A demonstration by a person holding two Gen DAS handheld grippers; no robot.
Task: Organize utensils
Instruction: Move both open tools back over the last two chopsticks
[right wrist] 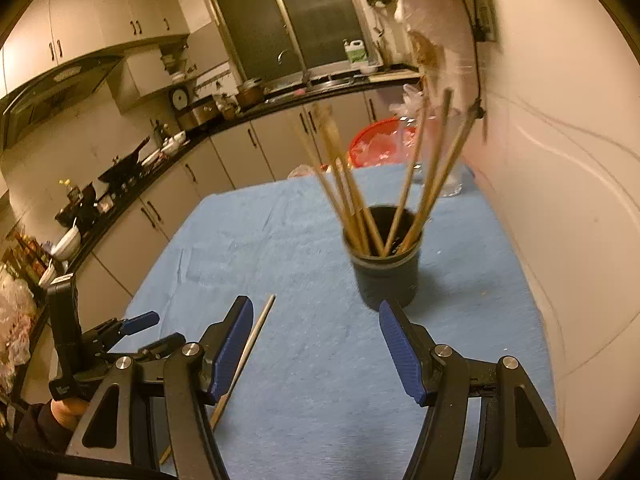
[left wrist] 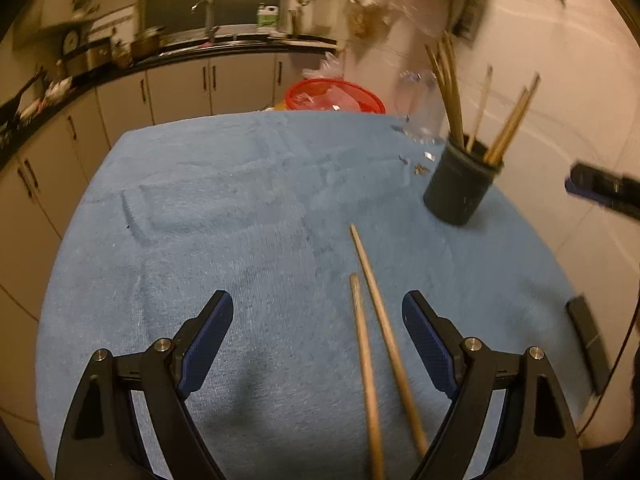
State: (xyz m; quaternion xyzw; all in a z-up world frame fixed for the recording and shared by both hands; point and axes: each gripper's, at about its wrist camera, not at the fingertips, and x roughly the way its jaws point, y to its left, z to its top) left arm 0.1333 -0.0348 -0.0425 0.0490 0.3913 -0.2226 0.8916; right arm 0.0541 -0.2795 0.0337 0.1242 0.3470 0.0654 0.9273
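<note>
left gripper [left wrist: 318, 312]: jaws spread, gripping nothing | two loose chopsticks [left wrist: 376, 320] lie on the blue towel [left wrist: 200, 220] between its fingers, untouched | right gripper [right wrist: 316, 320]: spread, empty, just short of dark cup [right wrist: 386, 276] | cup holds upright chopsticks [right wrist: 408, 184] near the towel's far right edge

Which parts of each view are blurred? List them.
Left wrist view: the top-right clutter and the chopstick cup smear with motion; the two loose chopsticks soften low down. Right wrist view: the cupped chopsticks' upper ends blur.
</note>
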